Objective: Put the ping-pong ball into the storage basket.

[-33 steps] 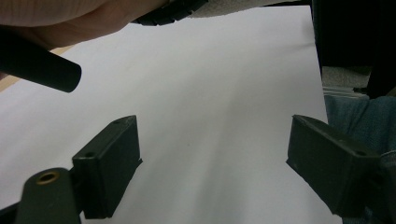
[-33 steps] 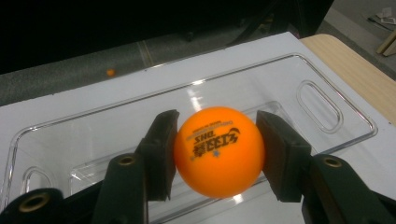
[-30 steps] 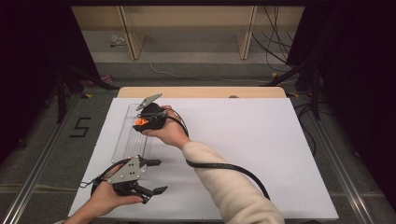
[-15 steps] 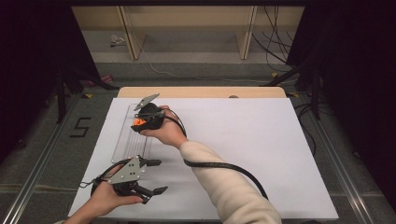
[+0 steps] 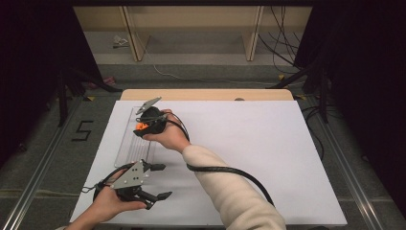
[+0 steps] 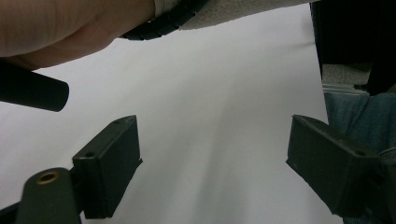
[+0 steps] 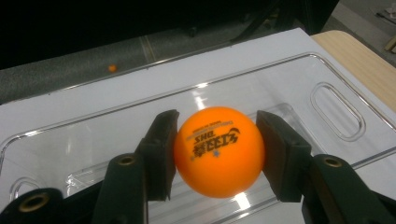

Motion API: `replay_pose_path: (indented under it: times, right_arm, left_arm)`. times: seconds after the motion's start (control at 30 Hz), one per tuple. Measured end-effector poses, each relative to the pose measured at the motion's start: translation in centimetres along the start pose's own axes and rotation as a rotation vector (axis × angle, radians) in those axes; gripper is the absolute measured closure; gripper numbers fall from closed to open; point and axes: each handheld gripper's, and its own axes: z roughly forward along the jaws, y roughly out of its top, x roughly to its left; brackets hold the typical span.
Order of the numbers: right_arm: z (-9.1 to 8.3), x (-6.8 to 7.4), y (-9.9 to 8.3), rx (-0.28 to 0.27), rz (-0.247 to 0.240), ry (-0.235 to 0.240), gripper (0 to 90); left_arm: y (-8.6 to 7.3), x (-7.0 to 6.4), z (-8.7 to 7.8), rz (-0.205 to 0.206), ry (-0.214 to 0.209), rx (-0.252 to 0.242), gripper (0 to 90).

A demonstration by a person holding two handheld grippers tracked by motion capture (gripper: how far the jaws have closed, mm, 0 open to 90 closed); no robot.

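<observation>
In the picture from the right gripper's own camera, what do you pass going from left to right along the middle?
Left jaw pad → orange ball → right jaw pad → handle cut-out of the clear tray → bare wooden table edge.

1. In the high view, the orange ball (image 5: 140,126) is mostly covered by the right gripper (image 5: 143,125), so only a sliver of it shows.
2. The clear tray (image 7: 336,112) is cut off by the right gripper view's edges.
3. A small orange speck (image 7: 112,68) on the floor is perhaps another ball; it is too small to tell.
4. The left gripper (image 6: 212,161) has its far jaw clipped by the frame.
</observation>
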Motion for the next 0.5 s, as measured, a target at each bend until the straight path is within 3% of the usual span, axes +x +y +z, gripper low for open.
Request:
replay_pose_path:
  times: [0.5]
  right_arm:
    - [0.89,-0.02,-0.78,0.030,0.001,-0.001,51.1]
  left_arm:
    - [0.01,-0.02,0.01,0.004,-0.004,0.003,16.8]
